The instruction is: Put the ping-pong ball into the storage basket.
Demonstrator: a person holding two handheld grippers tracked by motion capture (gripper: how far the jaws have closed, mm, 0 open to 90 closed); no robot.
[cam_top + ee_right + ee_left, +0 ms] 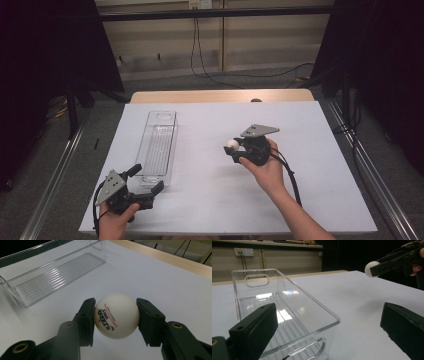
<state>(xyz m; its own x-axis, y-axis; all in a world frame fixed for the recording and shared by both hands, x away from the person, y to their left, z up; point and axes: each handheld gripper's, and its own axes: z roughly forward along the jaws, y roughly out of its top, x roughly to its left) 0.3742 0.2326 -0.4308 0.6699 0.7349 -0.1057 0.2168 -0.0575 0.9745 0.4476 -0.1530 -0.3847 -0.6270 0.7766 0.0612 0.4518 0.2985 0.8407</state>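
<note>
A white table-tennis ball [116, 315] with black and red print sits pinched between the two black jaws of my right gripper [116, 320], held a little above the white table top. From above, the ball [231, 144] and right gripper [234, 147] are right of centre, pointing left toward a clear plastic bin [159, 145]. The left gripper view catches the ball [372, 269] at its upper right. My left gripper [148, 179] rests at the near left corner, open and empty, its jaws straddling the bin's near end [312, 340]. The bin [50, 272] is empty.
The white table top [300, 200] ends in a wooden strip [220, 95] along its far edge. Black cables [205, 70] run across the floor behind the table. Dark curtains stand at both sides, with metal rails [55, 170] along the table's flanks.
</note>
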